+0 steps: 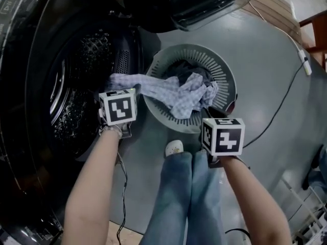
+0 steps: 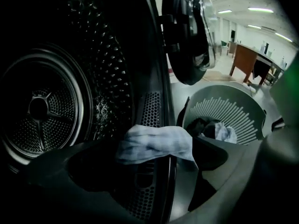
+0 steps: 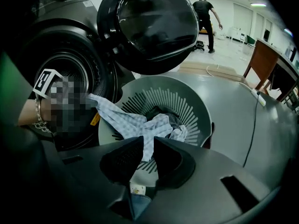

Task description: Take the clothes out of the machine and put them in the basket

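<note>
Right tongs point(image 3: 148, 139) pinch checked cloth point(image 1: 171, 93) over slatted basket point(image 1: 217, 68).

We see a checked shirt point(image 1: 173, 93) stretched from the open machine point(image 1: 76, 86), left, across the grey basket point(image 1: 225, 74) rim. Dark clothes point(image 1: 186, 68) lie inside.

Grey floor point(image 1: 265, 86), basket point(image 1: 220, 69), dark cable point(image 3: 252, 125) on it

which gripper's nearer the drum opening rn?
Left. The left gripper sits right at the mouth of the drum, clamping the checked cloth; the right gripper is over the basket's near rim, clamping the same cloth.
</note>
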`<state>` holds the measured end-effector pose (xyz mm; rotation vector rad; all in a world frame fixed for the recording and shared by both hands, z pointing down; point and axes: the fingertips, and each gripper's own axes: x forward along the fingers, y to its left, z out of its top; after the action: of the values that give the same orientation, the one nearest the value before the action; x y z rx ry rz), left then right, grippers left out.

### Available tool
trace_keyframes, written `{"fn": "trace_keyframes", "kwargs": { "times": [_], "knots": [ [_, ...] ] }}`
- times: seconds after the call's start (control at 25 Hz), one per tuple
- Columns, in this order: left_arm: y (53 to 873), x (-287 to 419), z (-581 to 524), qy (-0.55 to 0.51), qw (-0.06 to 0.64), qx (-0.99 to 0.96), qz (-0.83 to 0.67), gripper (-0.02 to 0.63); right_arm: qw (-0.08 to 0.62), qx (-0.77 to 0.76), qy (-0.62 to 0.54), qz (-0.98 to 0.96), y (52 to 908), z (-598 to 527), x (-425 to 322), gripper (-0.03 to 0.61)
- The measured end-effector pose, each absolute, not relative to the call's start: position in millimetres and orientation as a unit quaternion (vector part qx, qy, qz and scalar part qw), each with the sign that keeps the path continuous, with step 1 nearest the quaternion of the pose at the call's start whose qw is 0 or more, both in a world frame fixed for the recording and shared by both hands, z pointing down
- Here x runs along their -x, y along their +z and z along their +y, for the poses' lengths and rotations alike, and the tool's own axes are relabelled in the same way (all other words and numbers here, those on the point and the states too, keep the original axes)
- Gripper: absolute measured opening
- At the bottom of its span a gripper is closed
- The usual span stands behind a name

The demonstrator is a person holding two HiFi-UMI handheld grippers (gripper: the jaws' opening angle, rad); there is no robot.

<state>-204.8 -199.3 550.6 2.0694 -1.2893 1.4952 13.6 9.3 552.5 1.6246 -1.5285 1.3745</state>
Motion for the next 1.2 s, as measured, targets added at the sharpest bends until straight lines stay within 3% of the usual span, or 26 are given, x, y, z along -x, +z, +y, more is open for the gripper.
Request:
{"fn": "trace_keyframes", "kwargs": {
  "times": [0.36,0.44,0.56,0.6,0.68,0.84,1.2],
  "knots": [
    [579.5,198.3,-207.0,0.494,0.186,-0.74,-0.417,0.501,0.257,-0.605,0.49,-0.573,572.6,5.6,-7.3,0.049],
    [577.3,203.3,-207.1,0.502,0.168,-0.736,-0.422,0.403,0.257,-0.605,0.493,-0.57,573.6,7.8,-8.0,0.048],
    [569.8,207.8,-203.4,0.506,0.135,-0.731,-0.438,0.355,0.255,-0.605,0.493,-0.57,571.1,11.1,-9.3,0.046],
    [564.4,207.5,-200.9,0.504,0.121,-0.73,-0.446,0.313,0.256,-0.605,0.492,-0.571,570.4,12.2,-10.0,0.046],
    [553.6,199.2,-192.3,0.498,0.092,-0.737,-0.448,0.071,0.26,-0.604,0.49,-0.572,569.0,14.2,-13.2,0.044],
    [540.2,163.2,-163.7,0.472,0.101,-0.769,-0.419,0.061,0.257,-0.607,0.489,-0.572,561.8,18.2,-20.5,0.041],
    [490.9,50.7,-84.0,0.334,0.263,-0.851,-0.31,0.061,0.254,-0.616,0.486,-0.566,535.5,31.7,-49.3,0.038]
  ]
}}
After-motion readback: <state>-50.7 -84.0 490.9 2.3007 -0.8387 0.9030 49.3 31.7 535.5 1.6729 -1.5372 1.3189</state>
